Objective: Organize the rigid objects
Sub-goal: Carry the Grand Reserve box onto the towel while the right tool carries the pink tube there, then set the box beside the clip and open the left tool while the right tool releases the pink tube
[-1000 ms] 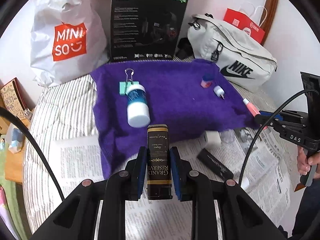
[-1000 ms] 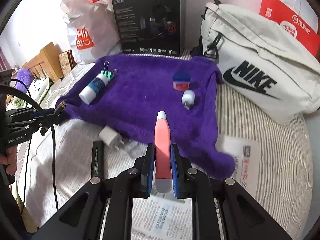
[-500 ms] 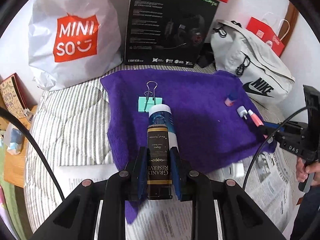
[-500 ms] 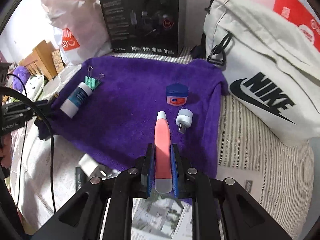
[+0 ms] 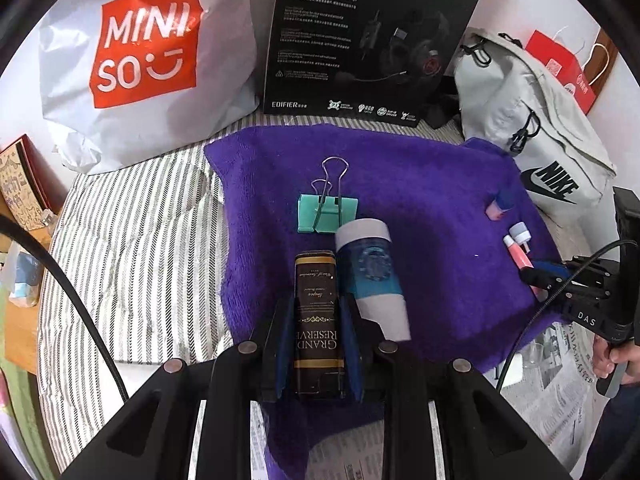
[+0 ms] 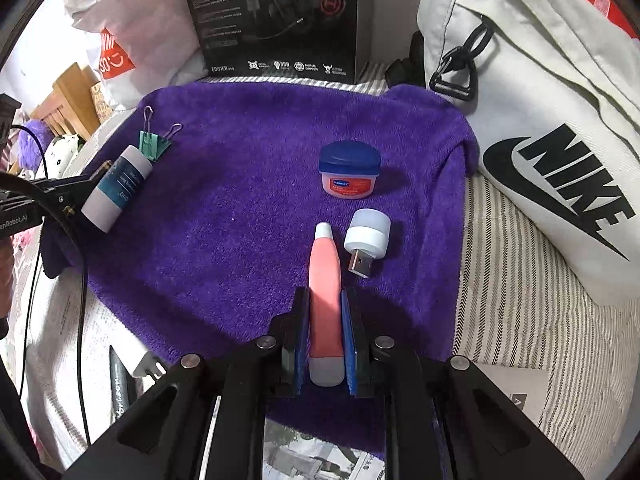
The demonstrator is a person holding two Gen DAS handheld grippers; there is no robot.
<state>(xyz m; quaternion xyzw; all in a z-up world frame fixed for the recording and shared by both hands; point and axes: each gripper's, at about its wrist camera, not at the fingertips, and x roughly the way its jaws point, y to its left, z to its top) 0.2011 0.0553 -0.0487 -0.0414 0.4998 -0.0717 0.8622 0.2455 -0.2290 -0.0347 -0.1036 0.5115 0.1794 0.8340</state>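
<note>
Bright, even daylight filled both views, casting soft shadows on the purple towel (image 6: 248,216) beside the small jar (image 6: 349,170). Fisheye distortion bent the far box (image 5: 368,36) and darkened every corner. Focus stayed sharp, with mild glare on the white shopping bag (image 5: 132,60).

Home bedroom, striped bedsheet (image 5: 132,240), shopping bags (image 5: 148,60)

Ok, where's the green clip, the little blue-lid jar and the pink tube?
green clip (image 5: 326,212), left wrist view, on its teal body.
blue-lid jar (image 6: 349,169), right wrist view, at the lid's lower edge.
pink tube (image 6: 325,276), right wrist view, on its middle, ahead of the claw.
</note>
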